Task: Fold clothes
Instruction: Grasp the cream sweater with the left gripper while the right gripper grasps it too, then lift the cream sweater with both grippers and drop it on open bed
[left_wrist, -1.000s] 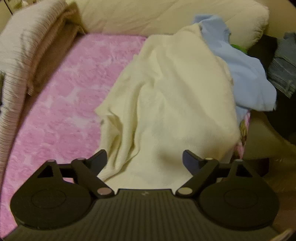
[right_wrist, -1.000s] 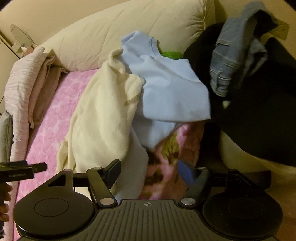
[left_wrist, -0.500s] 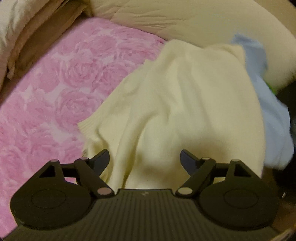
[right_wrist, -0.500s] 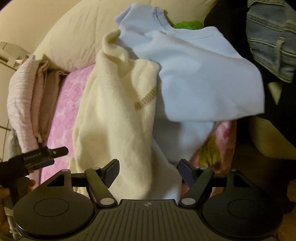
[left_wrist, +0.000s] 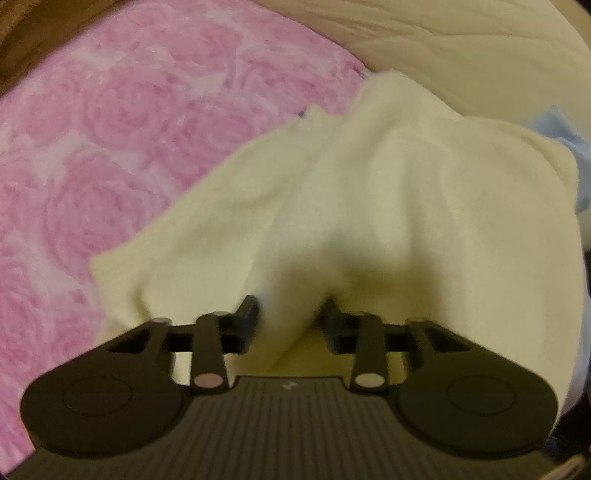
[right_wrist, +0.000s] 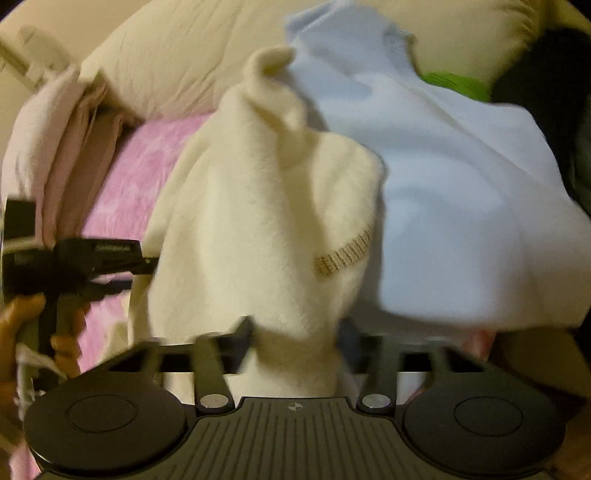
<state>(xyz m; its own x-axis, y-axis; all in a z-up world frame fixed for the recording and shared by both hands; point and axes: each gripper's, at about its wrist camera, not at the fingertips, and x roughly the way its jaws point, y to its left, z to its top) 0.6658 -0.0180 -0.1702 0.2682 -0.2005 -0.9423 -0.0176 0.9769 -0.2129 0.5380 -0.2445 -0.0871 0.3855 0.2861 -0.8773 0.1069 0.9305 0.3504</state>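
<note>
A cream fleece garment (left_wrist: 351, 206) lies crumpled on a pink rose-patterned blanket (left_wrist: 129, 129). My left gripper (left_wrist: 290, 312) has its jaws closed in on a fold of the cream fabric. In the right wrist view the same cream garment (right_wrist: 266, 221) shows a knitted tan cuff (right_wrist: 343, 254), and my right gripper (right_wrist: 295, 328) has its jaws closed in on its lower part. The left gripper (right_wrist: 147, 260) shows at the left edge there, at the garment's side. A light blue sweatshirt (right_wrist: 461, 192) lies partly under the cream garment.
A cream cushion (right_wrist: 192, 55) backs the bed. Folded pink and tan linens (right_wrist: 62, 147) stack at the left. A green item (right_wrist: 458, 83) and dark clothes (right_wrist: 546, 74) lie at the far right.
Both grippers moved forward onto the cream garment and their jaws narrowed from wide open onto its fabric. Both views are motion-blurred.
</note>
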